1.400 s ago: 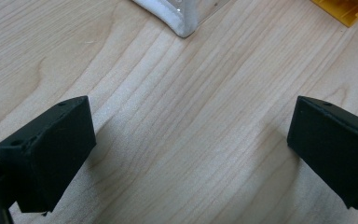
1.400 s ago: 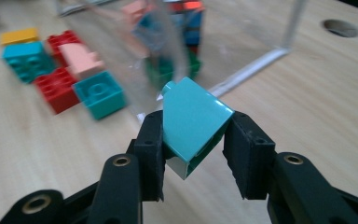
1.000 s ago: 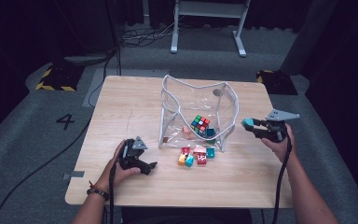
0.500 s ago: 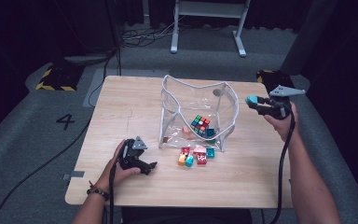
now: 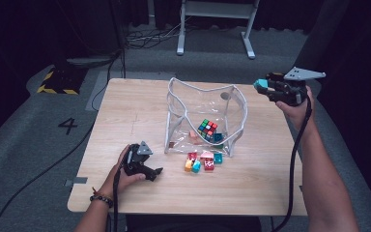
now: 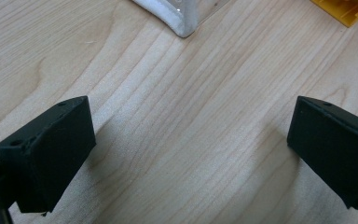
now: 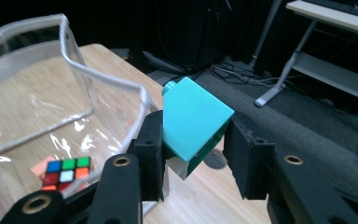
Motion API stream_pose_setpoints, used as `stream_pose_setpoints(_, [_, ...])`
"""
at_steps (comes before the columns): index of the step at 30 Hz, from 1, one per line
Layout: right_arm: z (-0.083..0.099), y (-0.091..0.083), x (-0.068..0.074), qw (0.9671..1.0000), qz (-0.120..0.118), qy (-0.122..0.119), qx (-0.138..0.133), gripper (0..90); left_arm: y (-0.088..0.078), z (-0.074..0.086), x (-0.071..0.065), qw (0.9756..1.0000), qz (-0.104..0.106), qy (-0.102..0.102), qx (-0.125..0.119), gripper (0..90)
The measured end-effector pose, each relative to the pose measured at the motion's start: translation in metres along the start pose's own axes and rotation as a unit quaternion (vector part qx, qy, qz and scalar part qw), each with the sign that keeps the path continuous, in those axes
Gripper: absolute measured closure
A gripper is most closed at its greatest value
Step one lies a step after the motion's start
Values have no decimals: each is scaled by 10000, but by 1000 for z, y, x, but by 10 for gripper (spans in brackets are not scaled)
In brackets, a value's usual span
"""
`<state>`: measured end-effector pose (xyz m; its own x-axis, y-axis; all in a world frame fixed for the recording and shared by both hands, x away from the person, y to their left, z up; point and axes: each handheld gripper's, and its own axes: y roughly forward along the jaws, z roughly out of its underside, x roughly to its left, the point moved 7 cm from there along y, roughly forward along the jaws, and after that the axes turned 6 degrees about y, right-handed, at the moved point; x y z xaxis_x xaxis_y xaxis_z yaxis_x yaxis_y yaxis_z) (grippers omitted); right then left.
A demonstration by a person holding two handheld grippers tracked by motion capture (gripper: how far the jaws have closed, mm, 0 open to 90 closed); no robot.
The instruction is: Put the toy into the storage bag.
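Observation:
My right gripper [image 5: 262, 86] is shut on a teal block [image 5: 258, 85] and holds it in the air beside the right rim of a clear plastic pouch [image 5: 203, 96]. The right gripper view shows the teal block [image 7: 193, 116] clamped between my pads [image 7: 150, 154], with the pouch [image 7: 98, 79] to the left and a Rubik's cube [image 7: 67, 170] inside it. The cube [image 5: 207, 129] lies on the pouch's floor. My left gripper [image 5: 154, 171] rests on the table [image 5: 135, 106] front left of the pouch. Its jaws [image 6: 191, 149] stand wide apart over bare wood.
Several small coloured blocks [image 5: 202, 161] lie in front of the pouch. A yellow block [image 6: 349, 9] and the pouch's corner [image 6: 177, 18] edge the left gripper view. Cables trail from both grippers. Beyond the table stand a metal frame [image 5: 215, 24] and dark floor.
My right gripper has risen with the teal block, from table level beside the pouch to the height of its rim. The left gripper has stayed put.

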<state>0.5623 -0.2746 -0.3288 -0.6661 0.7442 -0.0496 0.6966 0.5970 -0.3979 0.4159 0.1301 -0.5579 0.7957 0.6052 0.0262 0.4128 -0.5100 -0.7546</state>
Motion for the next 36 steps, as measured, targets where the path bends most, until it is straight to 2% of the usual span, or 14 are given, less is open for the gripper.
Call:
stream_pose_setpoints(3, [-11, 1, 9, 9999, -76, -130, -32, 603, 0, 0, 0, 10000, -12, 0, -8, 9])
stream_pose_setpoints(5, [-17, 3, 20, 9995, -264, -142, -57, 603, 0, 0, 0, 10000, -13, 2, -7, 9])
stream_pose_setpoints(12, [-24, 9, 43, 9977, -587, -347, 37, 602, 0, 0, 0, 10000, -18, 3, -7, 9])
stream_pose_setpoints(14, [-27, 13, 56, 9957, -772, -512, 77, 603, 0, 0, 0, 10000, 1, 4, -2, 9])
stream_pose_setpoints(17, [-28, 16, 63, 9943, -879, -600, 112, 603, 0, 0, 0, 10000, -3, 4, 0, 9])
stream_pose_setpoints(18, [-29, 20, 72, 9923, -994, -722, 159, 603, 0, 0, 0, 10000, -14, 3, -5, 9])
stream_pose_setpoints(20, [-29, 22, 75, 9916, -1025, -764, 176, 603, 0, 0, 0, 10000, 0, 2, -1, 9])
stream_pose_setpoints(23, [-28, 30, 91, 9879, -1255, -866, 285, 602, 0, 0, 0, 10000, 1, 4, 2, 9])
stream_pose_setpoints(26, [-27, 36, 98, 9861, -1289, -974, 384, 602, 0, 0, 0, 10000, -24, 1, -15, 9])
stream_pose_setpoints(32, [-18, 58, 119, 9768, -1505, -1259, 858, 603, 0, 0, 0, 10000, -12, 2, -7, 9])
stream_pose_setpoints(33, [-18, 58, 119, 9768, -1505, -1259, 858, 603, 0, 0, 0, 10000, -4, 5, 1, 9])
stream_pose_setpoints(34, [-13, 65, 124, 9723, -1545, -1365, 1098, 603, 0, 0, 0, 10000, 1, 4, 0, 9])
stream_pose_setpoints(35, [-13, 65, 124, 9723, -1545, -1365, 1098, 603, 0, 0, 0, 10000, 1, 4, 0, 10])
stream_pose_setpoints(36, [-10, 70, 127, 9684, -1567, -1463, 1273, 603, 0, 0, 0, 10000, -16, 2, -8, 9])
